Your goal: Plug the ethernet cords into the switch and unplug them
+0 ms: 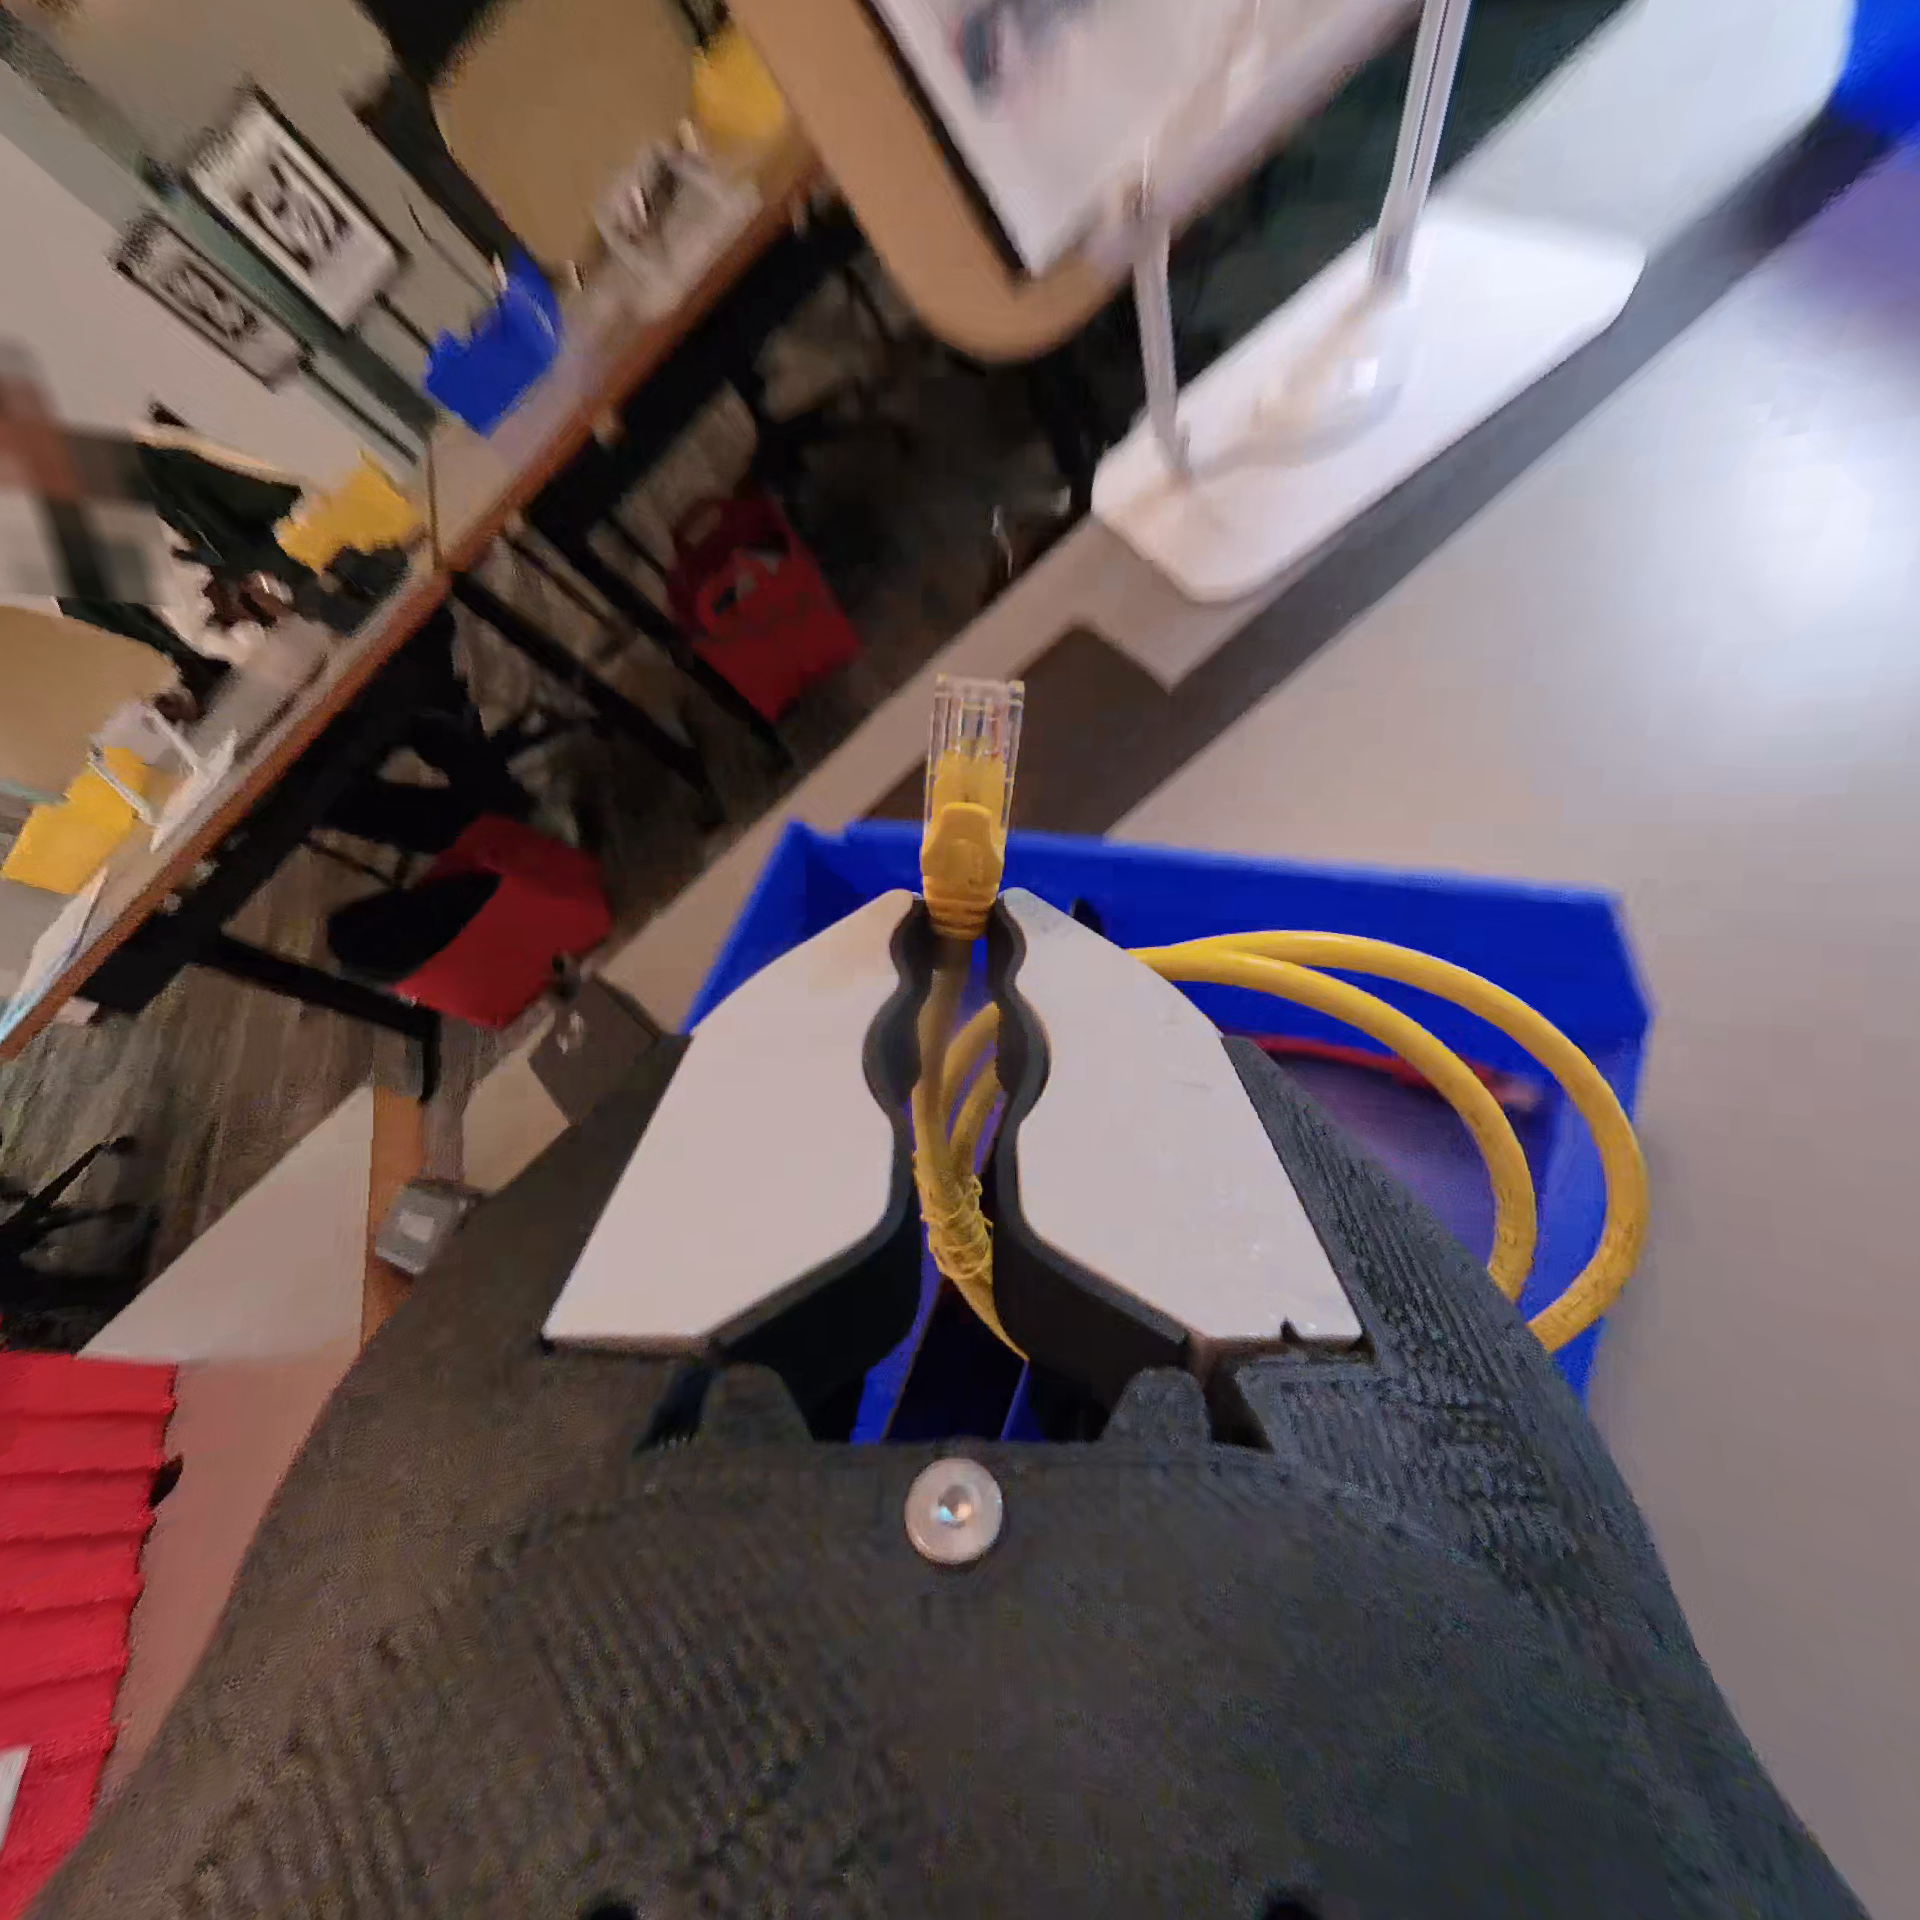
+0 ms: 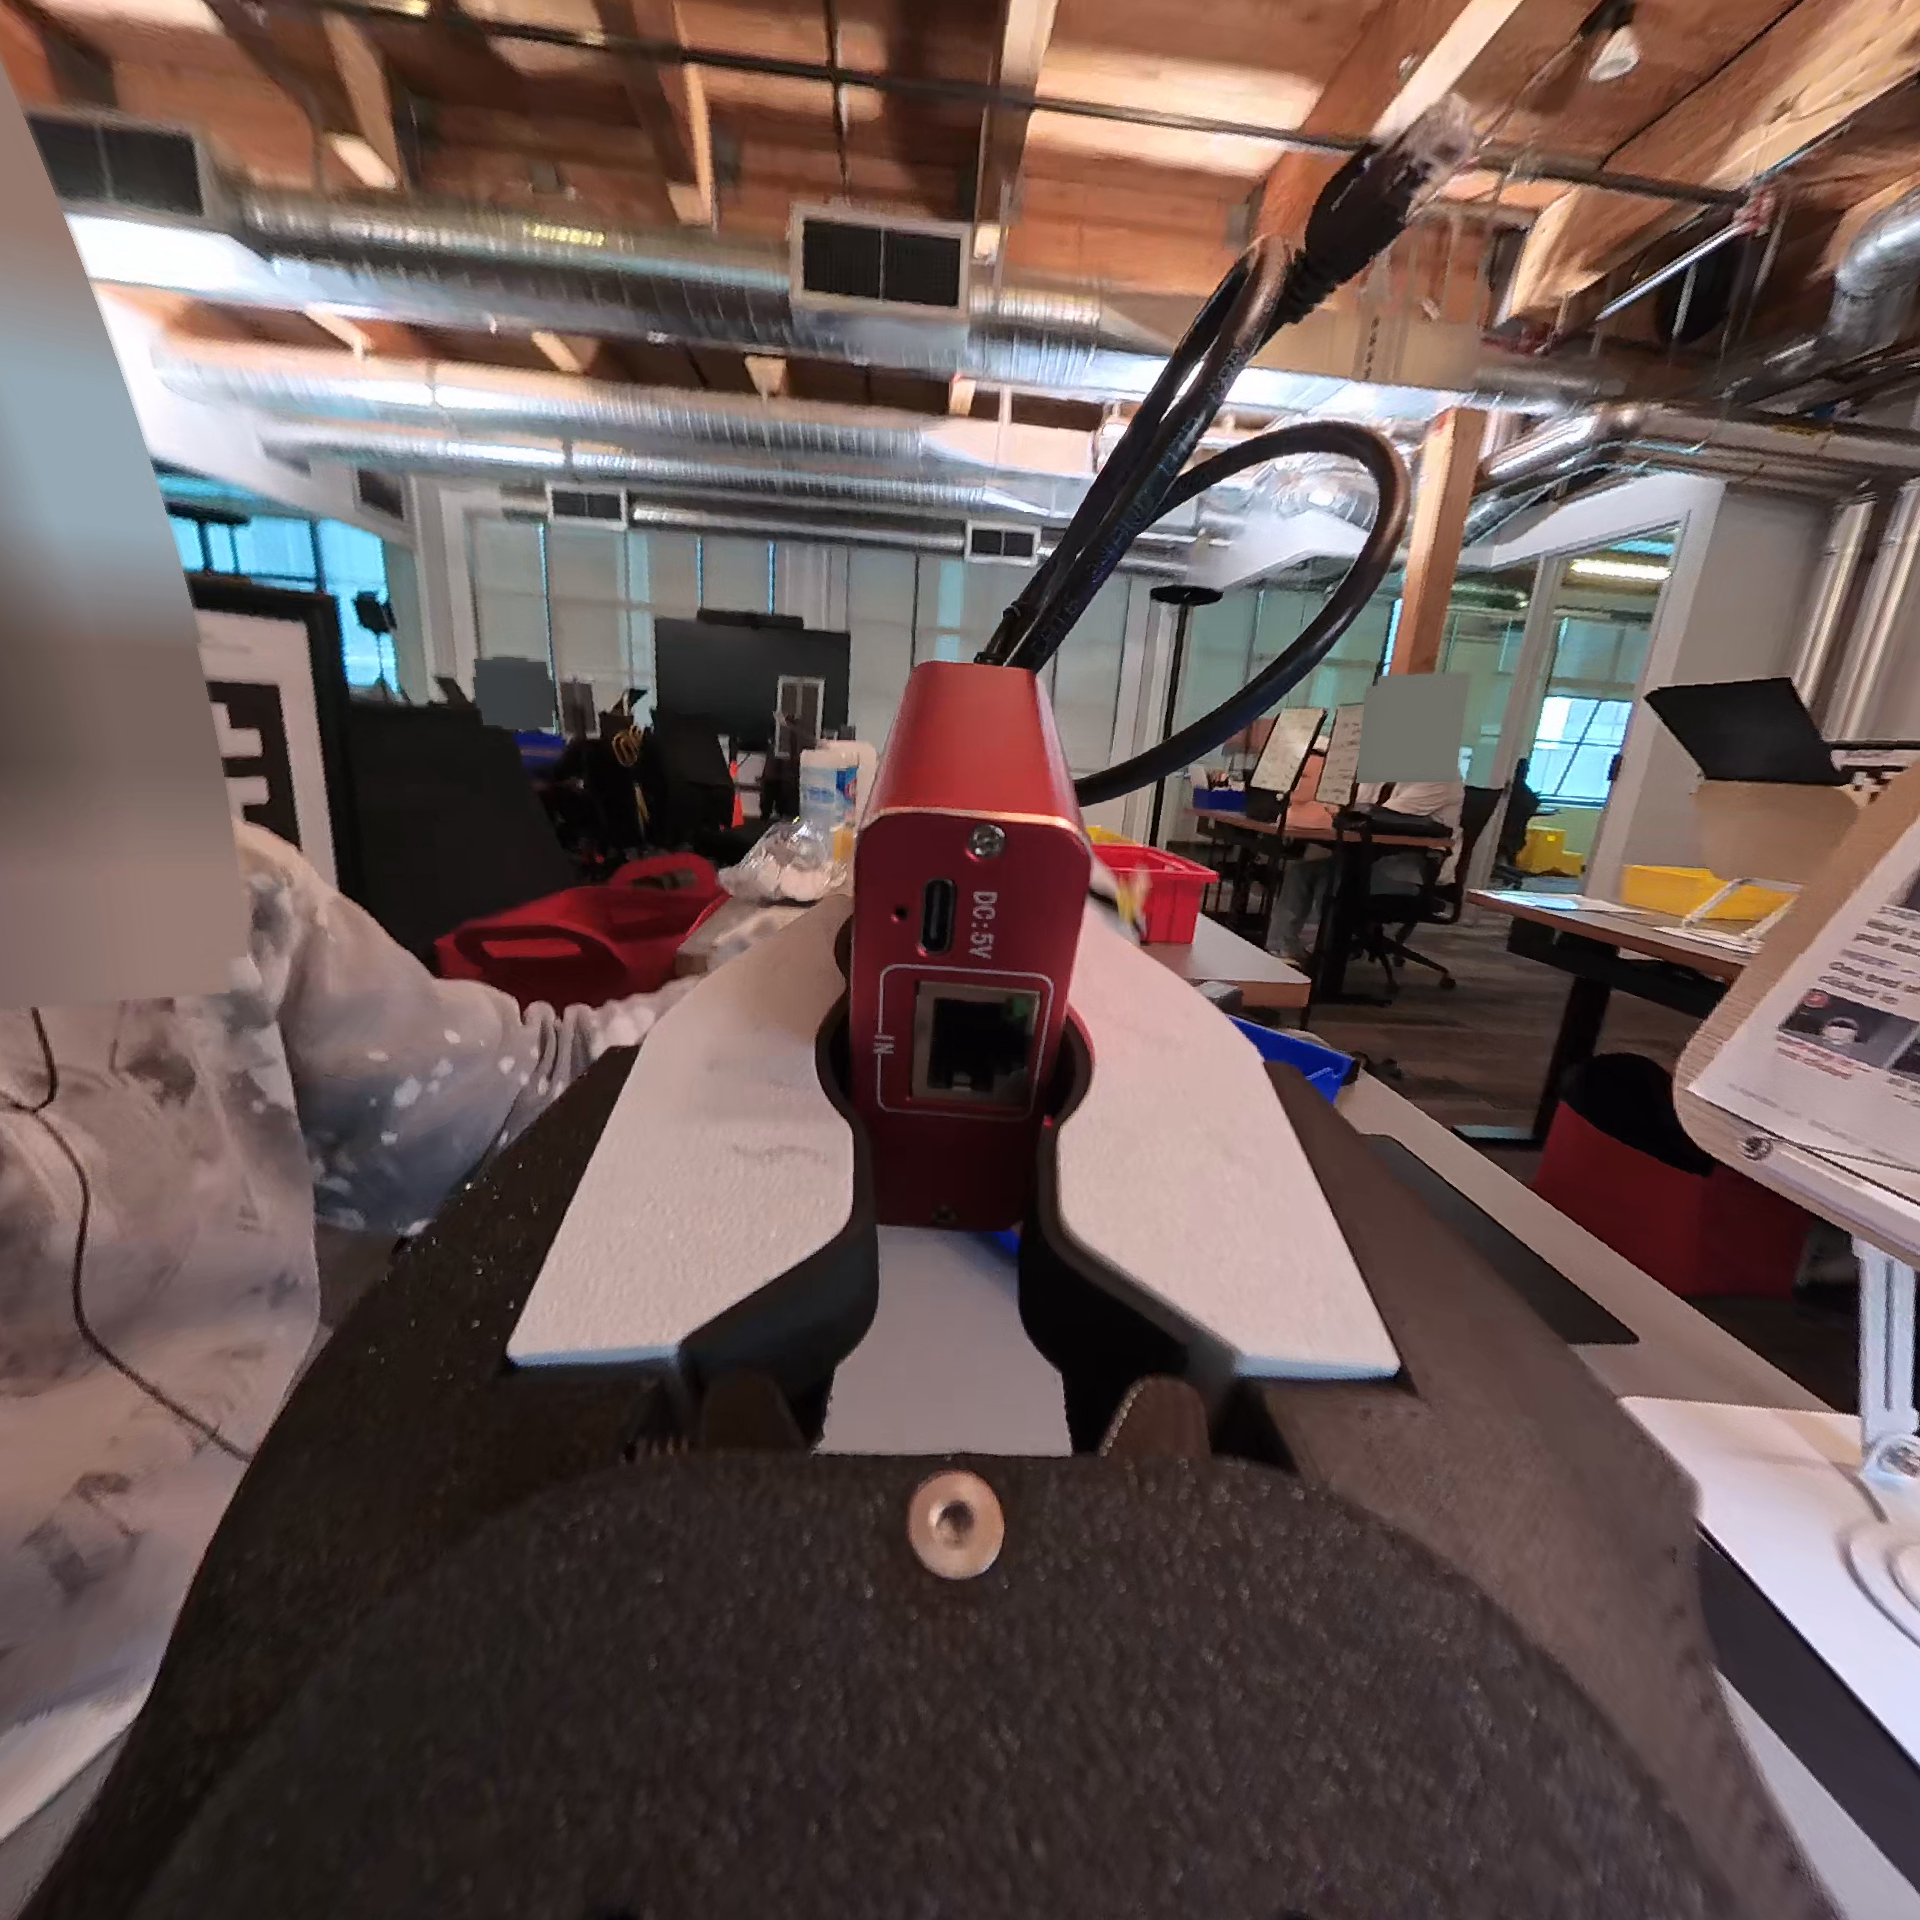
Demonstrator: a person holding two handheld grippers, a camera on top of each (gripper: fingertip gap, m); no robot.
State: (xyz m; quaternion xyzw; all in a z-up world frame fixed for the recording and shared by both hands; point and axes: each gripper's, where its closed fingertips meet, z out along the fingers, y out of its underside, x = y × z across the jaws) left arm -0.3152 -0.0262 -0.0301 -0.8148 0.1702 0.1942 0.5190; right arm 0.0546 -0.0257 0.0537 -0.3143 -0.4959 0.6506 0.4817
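My left gripper (image 1: pixel 958 914) is shut on a yellow ethernet cord (image 1: pixel 1475 1049) just behind its boot. The clear plug (image 1: pixel 975 727) sticks out past the fingertips, pointing forward. The cord's coil hangs to the right over a blue bin (image 1: pixel 1351 883). My right gripper (image 2: pixel 961 935) is shut on a red switch (image 2: pixel 961 904), held upright with an empty port (image 2: pixel 971 1044) facing the camera. A black ethernet cord (image 2: pixel 1236 582) rises from the switch's far end. It loops, and its loose plug (image 2: pixel 1392 177) points up to the right.
The blue bin sits on a pale table (image 1: pixel 1662 644) and holds a red cord (image 1: pixel 1382 1055). A white stand (image 1: pixel 1351 436) with a board is at the table's far edge. A person's sleeve (image 2: pixel 343 1039) is left of the right gripper. Desks and red bins stand beyond.
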